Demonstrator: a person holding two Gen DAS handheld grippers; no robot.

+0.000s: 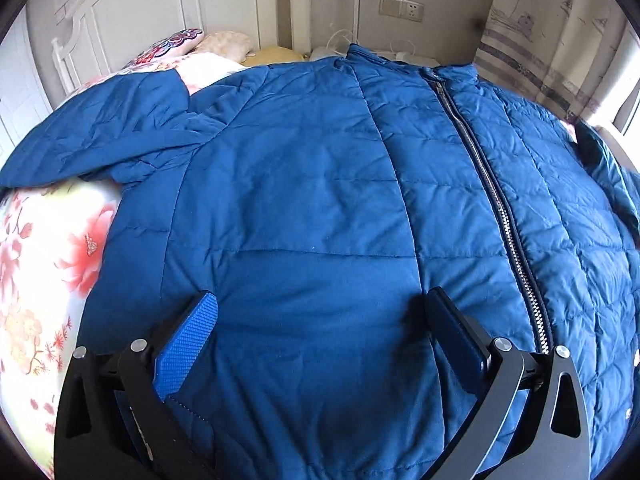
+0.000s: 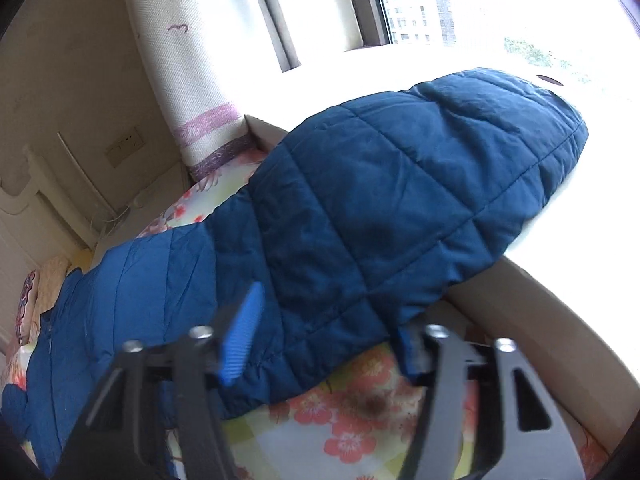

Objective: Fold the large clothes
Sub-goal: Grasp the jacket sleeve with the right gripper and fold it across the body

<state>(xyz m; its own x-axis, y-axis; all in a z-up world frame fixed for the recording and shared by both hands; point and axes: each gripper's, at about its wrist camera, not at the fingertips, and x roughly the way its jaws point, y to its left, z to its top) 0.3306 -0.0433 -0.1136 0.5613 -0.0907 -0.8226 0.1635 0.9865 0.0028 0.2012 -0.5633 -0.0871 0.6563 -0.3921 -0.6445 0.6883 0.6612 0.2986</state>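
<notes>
Blue quilted jacket [image 1: 304, 184] looks soft, puffy, slippery. Our left gripper [image 1: 320, 320] gapes above its hem; our right gripper [image 2: 324, 328] straddles the sleeve [image 2: 400, 184] edge, unpinched.

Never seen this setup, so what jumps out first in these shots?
A big blue quilted jacket fills the left view, spread zip-up on a floral bedsheet. In the right view its sleeve stretches toward a bright window. Blue-padded tongs frame both shots.
</notes>
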